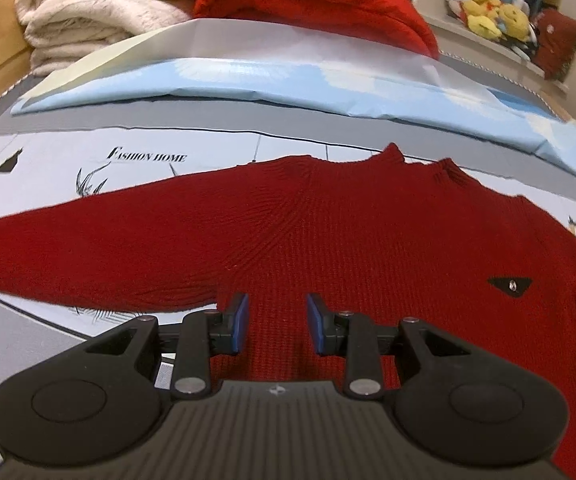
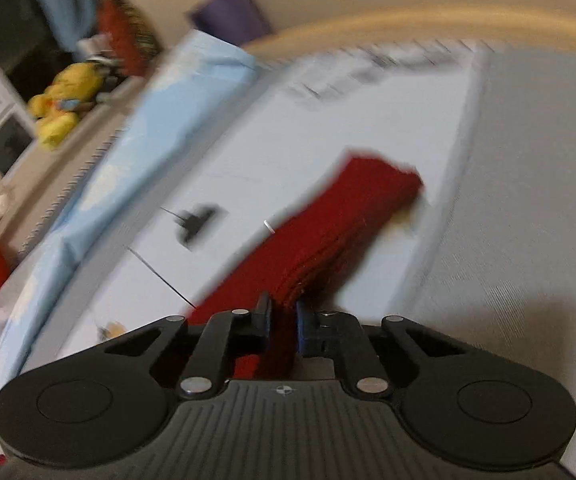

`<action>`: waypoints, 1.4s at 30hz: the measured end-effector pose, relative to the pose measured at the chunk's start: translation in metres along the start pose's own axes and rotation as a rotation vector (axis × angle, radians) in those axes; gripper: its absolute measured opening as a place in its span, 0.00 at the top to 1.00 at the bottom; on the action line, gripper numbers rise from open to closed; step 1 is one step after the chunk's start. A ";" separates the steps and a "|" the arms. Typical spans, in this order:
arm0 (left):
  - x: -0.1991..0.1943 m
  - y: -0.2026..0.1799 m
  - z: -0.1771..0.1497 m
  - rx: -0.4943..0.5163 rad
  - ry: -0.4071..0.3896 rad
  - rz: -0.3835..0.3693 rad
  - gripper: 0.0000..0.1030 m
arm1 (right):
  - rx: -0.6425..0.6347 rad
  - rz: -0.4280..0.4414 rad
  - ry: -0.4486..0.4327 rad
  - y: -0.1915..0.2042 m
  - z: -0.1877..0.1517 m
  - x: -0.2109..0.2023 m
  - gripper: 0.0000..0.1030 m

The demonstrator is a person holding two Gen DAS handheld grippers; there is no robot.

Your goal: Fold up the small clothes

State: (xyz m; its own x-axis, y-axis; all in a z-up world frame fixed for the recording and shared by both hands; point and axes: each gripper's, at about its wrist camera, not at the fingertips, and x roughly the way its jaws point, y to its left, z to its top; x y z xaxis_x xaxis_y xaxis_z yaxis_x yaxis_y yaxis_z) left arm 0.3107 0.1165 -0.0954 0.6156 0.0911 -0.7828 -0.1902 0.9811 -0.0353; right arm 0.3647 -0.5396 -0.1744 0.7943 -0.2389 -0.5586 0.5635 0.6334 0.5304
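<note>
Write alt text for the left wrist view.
A dark red knitted sweater lies spread flat on a pale printed bedsheet, with the left gripper open above its lower body. Folded cream blankets sit behind.

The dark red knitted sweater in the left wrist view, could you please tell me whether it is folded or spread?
Spread: the dark red knitted sweater lies flat on the printed bedsheet, one sleeve stretched sideways.
</note>
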 end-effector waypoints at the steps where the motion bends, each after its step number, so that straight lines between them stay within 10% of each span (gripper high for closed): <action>1: 0.000 0.000 0.000 0.005 -0.001 0.003 0.66 | 0.001 0.042 -0.043 0.008 0.011 -0.009 0.90; 5: 0.002 0.004 0.002 -0.017 0.003 0.003 0.66 | -0.090 0.185 -0.310 0.033 0.027 -0.061 0.91; 7: 0.003 0.005 0.003 -0.023 0.004 0.001 0.66 | -0.120 0.114 -0.373 0.023 0.010 -0.063 0.91; 11: 0.000 0.003 0.004 -0.021 0.001 -0.014 0.66 | -0.087 -0.260 0.011 -0.026 -0.026 0.014 0.89; 20: -0.020 0.017 0.016 -0.048 -0.023 -0.034 0.66 | -0.034 -0.277 0.024 -0.037 -0.016 -0.002 0.74; 25: -0.039 0.025 0.023 -0.059 -0.046 -0.061 0.66 | -0.251 -0.165 0.086 0.002 -0.051 -0.060 0.61; 35: -0.095 0.057 0.025 -0.096 -0.110 -0.100 0.66 | -0.537 0.148 0.613 0.029 -0.159 -0.160 0.50; 42: -0.127 0.089 0.012 -0.127 -0.133 -0.117 0.66 | -0.678 0.187 0.644 0.034 -0.219 -0.222 0.56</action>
State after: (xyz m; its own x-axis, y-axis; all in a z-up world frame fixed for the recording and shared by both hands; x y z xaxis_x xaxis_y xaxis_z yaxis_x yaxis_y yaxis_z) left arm 0.2242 0.1941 0.0082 0.7330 0.0078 -0.6802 -0.2010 0.9578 -0.2056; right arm 0.1574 -0.3039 -0.1720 0.4669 0.2324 -0.8532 0.0274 0.9606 0.2766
